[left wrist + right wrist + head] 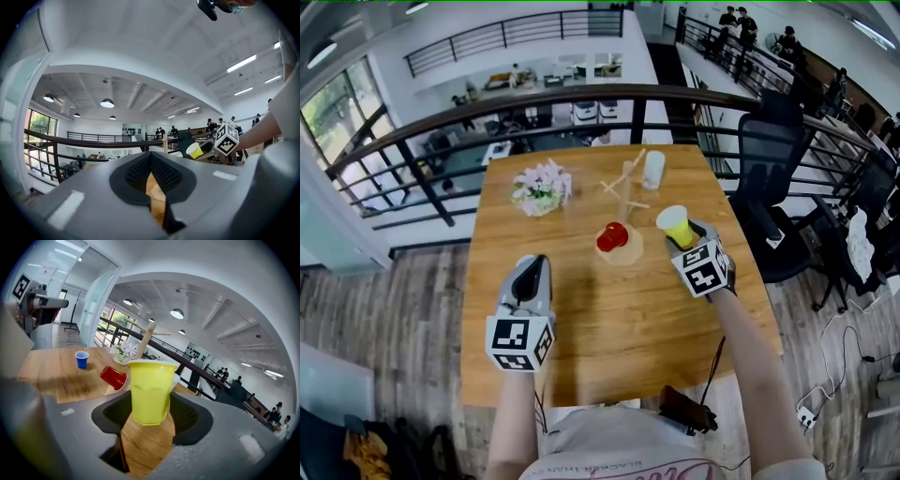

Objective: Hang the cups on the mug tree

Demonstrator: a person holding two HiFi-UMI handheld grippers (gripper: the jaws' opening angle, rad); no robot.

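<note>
Currently the right gripper (686, 242) jaws clamp the yellow cup (676, 225) upright, off the tabletop (609, 319), just right of the mug tree (625, 192). Left gripper (150, 176) jaws together, empty, near left.

Risk: the tapered cup may slip when tipped onto a peg. A swing inward could knock the tree or the red cup (611, 236) at its base.

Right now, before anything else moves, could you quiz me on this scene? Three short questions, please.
1. The right tongs grip: A a spoon, B a yellow cup, C a plate?
2. True or false: the red cup hangs on a peg of the mug tree.
3. Fill in: in the head view, left of the mug tree, stands a bunch of ____.
Key: 1 B. 2 False, it lies on its side at the tree's base. 3 flowers.
</note>
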